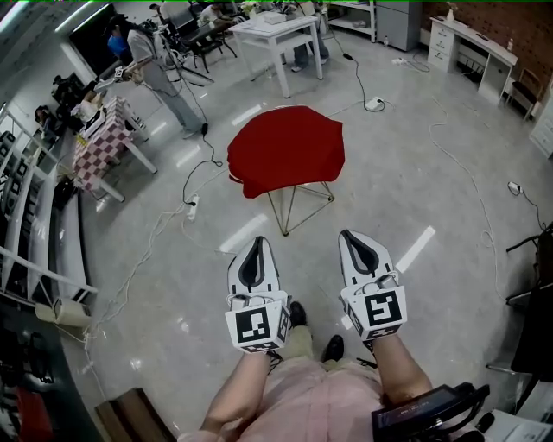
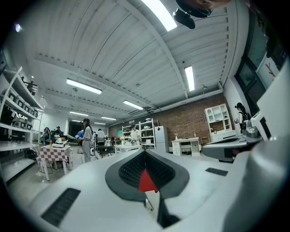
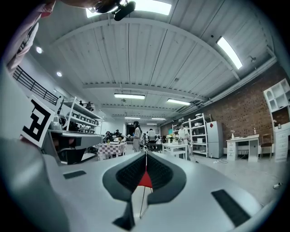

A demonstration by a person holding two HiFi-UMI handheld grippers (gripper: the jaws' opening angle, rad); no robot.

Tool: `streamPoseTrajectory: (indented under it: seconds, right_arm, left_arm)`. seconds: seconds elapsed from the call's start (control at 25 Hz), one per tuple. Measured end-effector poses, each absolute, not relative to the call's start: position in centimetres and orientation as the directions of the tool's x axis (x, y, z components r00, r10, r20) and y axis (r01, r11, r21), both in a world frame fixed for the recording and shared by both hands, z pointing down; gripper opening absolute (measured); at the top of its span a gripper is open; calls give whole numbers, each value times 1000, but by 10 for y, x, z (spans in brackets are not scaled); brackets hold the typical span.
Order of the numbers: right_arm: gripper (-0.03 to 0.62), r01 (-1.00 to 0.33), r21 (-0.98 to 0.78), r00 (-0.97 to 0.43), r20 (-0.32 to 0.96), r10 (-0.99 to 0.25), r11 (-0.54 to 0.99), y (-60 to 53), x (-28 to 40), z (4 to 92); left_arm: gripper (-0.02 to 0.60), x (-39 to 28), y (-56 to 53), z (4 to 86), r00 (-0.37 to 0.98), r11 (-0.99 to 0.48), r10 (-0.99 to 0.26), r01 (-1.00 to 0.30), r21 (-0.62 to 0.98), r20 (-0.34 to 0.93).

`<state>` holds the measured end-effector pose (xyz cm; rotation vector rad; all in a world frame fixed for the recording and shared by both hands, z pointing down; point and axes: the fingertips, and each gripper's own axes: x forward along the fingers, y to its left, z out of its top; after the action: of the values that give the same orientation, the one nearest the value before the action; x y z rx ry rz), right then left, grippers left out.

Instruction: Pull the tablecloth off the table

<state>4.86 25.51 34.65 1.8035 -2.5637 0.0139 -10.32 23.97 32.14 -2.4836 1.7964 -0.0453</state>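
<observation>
Checked table (image 1: 99, 145) at 10 o'clock in the head view: red-and-white squares, white legs. A person (image 1: 160, 73) stands just beside it. The floor (image 1: 432, 164) is glossy grey with light streaks.

Left hand-held gripper (image 1: 259, 243) at 7 o'clock, with a smooth white shell tapering to a point, dark ribbed pads and a black-and-white marker cube at the rear. Its jaws are clenched together with nothing between them.

Tablecloth (image 1: 285, 147) at 12 o'clock, centre frame: plain red fabric, matte, with soft folds. It is draped over a small surface (image 1: 278, 216) on thin gold wire legs, and its edges hang down all round. It is well apart from both grippers. Each gripper view shows it only as a red sliver (image 2: 147, 181) past the pad tips.

Right hand-held gripper (image 1: 349, 235) at 5 o'clock has the same white shell and cube. Its jaws are clenched too, and it grasps nothing.

White power strip (image 1: 373, 104) on the floor at 1 o'clock. White desk (image 1: 473, 43) with drawers at 2 o'clock, against a brick wall (image 1: 505, 19).
</observation>
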Motion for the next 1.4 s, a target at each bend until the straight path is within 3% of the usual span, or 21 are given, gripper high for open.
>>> streamPoseTrajectory:
  seconds: [0.6,1.4]
  right_arm:
    - [20,-954,18,-298,47,-953,299,155,58,354]
    - [20,-956,45,-292,-20,-956,291,-9,-8,329]
  left_arm:
    - [26,-109,137,327,317,-316,-948,-947,-60,-14]
    - [26,-167,-25,305,342,-337,-936,-939,-76,-85]
